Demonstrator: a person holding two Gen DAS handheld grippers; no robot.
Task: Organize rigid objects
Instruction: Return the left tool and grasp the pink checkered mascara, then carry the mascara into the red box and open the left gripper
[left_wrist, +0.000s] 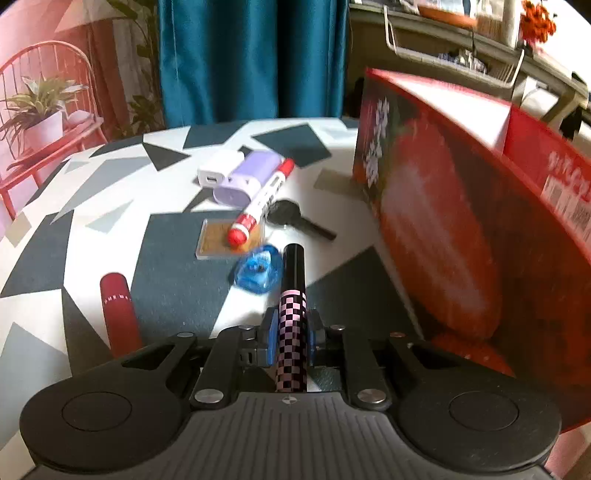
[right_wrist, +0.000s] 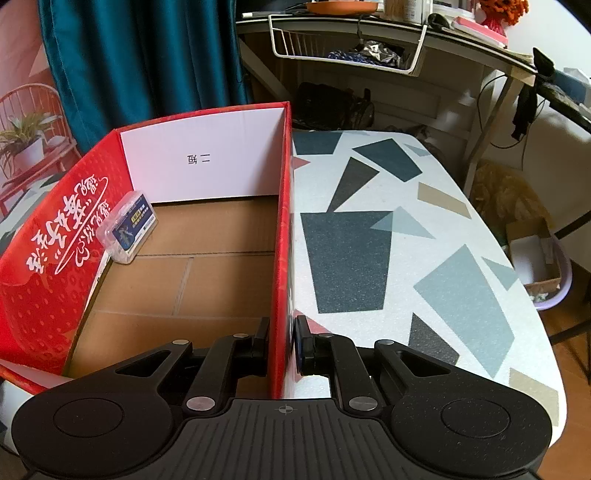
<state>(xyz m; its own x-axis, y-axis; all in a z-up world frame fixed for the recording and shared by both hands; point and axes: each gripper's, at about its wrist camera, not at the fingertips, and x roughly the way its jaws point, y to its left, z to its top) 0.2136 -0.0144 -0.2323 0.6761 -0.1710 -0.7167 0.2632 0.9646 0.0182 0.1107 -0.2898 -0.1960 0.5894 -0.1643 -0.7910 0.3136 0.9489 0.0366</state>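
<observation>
Tube, black with a pink checkered band, sits clamped between the left gripper pads, raised over the patterned table beside the red box. The right gripper is clenched on the box's side wall, a clear case leaning inside

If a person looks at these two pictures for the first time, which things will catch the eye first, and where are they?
First, the big red box: the right gripper has its jaws shut on the box's right wall, and one small clear case leans inside at the left. Next, the checkered pen held in the left gripper, above the table with its scattered items, such as the red marker.
</observation>
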